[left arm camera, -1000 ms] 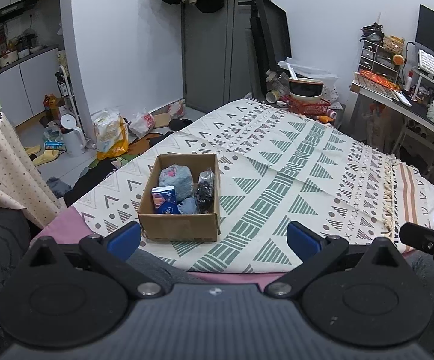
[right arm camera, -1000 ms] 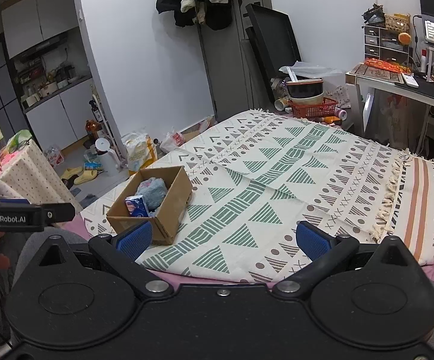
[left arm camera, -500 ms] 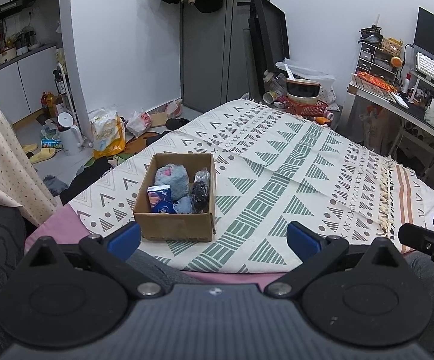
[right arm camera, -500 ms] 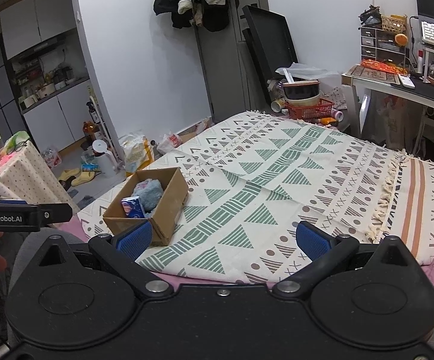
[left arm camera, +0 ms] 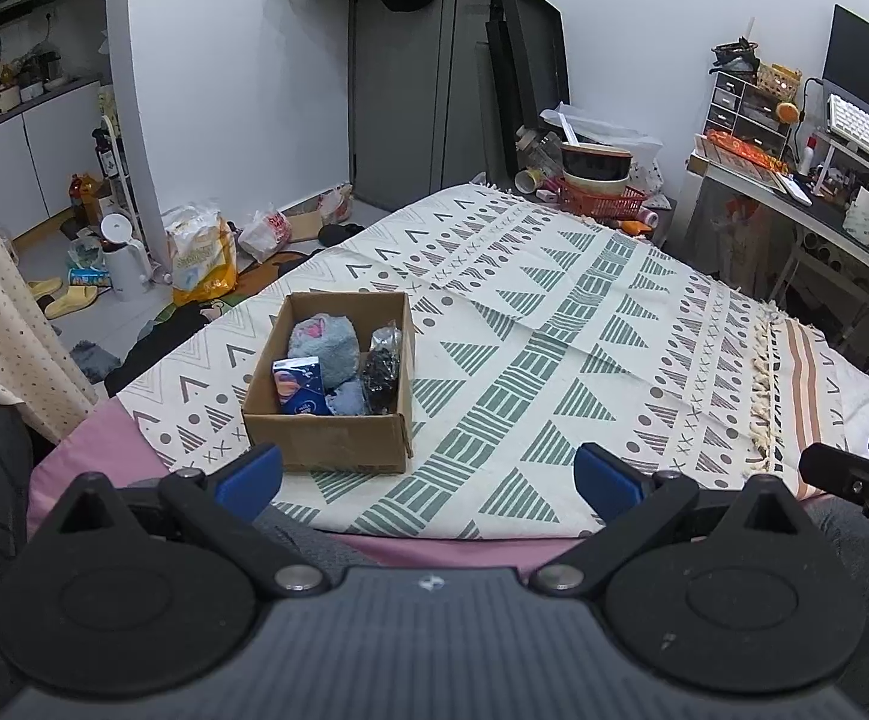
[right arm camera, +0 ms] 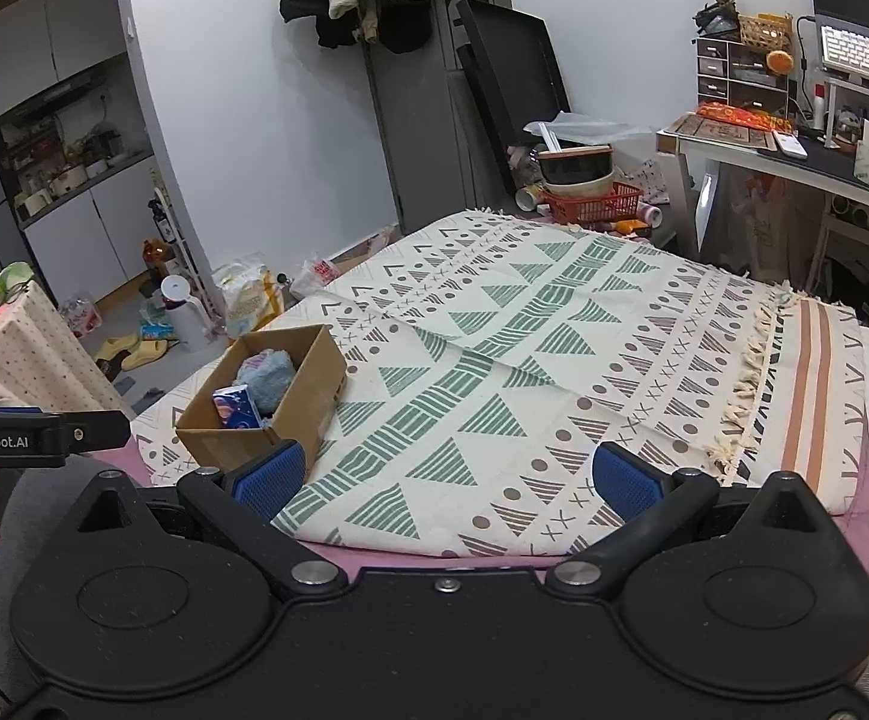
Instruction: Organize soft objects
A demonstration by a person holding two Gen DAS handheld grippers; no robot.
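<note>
Both grippers, left gripper [left arm camera: 428, 474] and right gripper [right arm camera: 443, 480], hover spread wide and empty before the cardboard box [left arm camera: 329, 387] of soft things on the blanket [left arm camera: 554, 324], so next looks like reaching in.

left gripper [left arm camera: 428, 474]: drifted slightly, cardboard box [left arm camera: 338, 450] now sits lower-left in its view | right gripper [right arm camera: 443, 477]: seems raised and nearer the bed, box [right arm camera: 308, 387] higher in view
</note>
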